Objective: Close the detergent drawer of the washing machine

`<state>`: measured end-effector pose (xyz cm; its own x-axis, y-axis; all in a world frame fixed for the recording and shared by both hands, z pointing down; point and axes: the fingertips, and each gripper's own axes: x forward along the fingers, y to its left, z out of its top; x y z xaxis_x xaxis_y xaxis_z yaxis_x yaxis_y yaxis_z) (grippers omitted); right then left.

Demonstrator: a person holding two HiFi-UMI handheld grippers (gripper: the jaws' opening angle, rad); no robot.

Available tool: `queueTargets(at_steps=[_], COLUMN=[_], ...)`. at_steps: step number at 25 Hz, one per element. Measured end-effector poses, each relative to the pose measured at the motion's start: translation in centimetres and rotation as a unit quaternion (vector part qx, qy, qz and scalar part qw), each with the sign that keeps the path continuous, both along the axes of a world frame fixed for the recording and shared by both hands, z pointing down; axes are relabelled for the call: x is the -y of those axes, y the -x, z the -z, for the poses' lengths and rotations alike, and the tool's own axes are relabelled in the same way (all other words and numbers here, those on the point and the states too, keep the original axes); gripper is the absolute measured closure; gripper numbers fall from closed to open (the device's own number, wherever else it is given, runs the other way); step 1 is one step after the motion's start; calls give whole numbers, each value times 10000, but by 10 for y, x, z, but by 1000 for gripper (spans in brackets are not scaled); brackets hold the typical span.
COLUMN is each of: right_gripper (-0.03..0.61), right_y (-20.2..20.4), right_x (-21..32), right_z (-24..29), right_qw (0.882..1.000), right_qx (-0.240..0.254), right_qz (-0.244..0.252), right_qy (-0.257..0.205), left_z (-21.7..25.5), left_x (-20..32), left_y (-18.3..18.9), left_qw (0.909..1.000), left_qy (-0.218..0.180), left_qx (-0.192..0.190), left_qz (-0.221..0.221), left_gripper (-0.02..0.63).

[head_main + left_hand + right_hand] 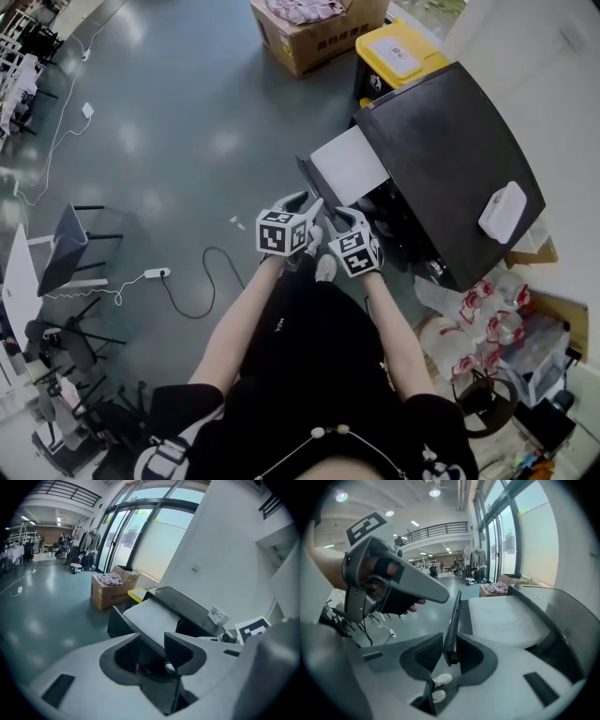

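The washing machine (450,159) has a dark top. Its detergent drawer (349,164) stands pulled out toward me, pale on top with a thin black front panel (307,178). Both grippers sit side by side at that panel. My left gripper (314,208) is open; in the left gripper view the panel's edge (136,632) runs into the gap of the left gripper (152,653) without touching either pad. My right gripper (342,217) is open too. In the right gripper view the panel's lower end (451,644) hangs inside the right gripper (447,656), near the right pad and clear of the left one.
A cardboard box (314,28) and a yellow-lidded bin (398,52) stand beyond the machine. A small white object (503,211) lies on the machine's top. Bags and clutter (487,319) fill the right side. A chair (70,239) and a power strip with its cable (155,274) are on the left floor.
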<state>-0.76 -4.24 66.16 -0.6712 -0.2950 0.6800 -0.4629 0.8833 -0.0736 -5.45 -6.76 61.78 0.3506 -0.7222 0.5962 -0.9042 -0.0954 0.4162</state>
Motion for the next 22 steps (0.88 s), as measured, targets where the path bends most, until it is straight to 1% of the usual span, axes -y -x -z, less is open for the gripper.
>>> queueTargets(at_steps=[3, 4, 8, 11, 13, 17, 22], right_gripper=[513, 512, 517, 526, 531, 532, 534], right_y=[10, 12, 18, 19, 18, 14, 7], right_x=[1, 2, 1, 2, 4, 6, 8], right_z=[-6, -8, -11, -9, -3, 6, 8], right_qw=[9993, 9989, 9979, 9989, 9994, 9992, 9993], right_qx=[-266, -333, -471, -281, -157, -186, -233], right_qz=[261, 307, 436, 290, 173, 88, 19], right_qy=[-95, -91, 68, 257, 267, 331, 277], left_z=[-9, -12, -15, -15, -16, -23, -29], left_x=[8, 11, 19, 24, 25, 24, 30], left_y=[4, 6, 7, 7, 7, 12, 1], left_qw=[9999, 9998, 9991, 9984, 9978, 9962, 9940], left_qy=[120, 163, 243, 238, 257, 369, 444], left_qx=[-98, -145, -332, -456, -542, -740, -915], left_qz=[-2, -13, -124, -239, -266, -290, -410], left_gripper=[456, 456, 456, 456, 456, 456, 456])
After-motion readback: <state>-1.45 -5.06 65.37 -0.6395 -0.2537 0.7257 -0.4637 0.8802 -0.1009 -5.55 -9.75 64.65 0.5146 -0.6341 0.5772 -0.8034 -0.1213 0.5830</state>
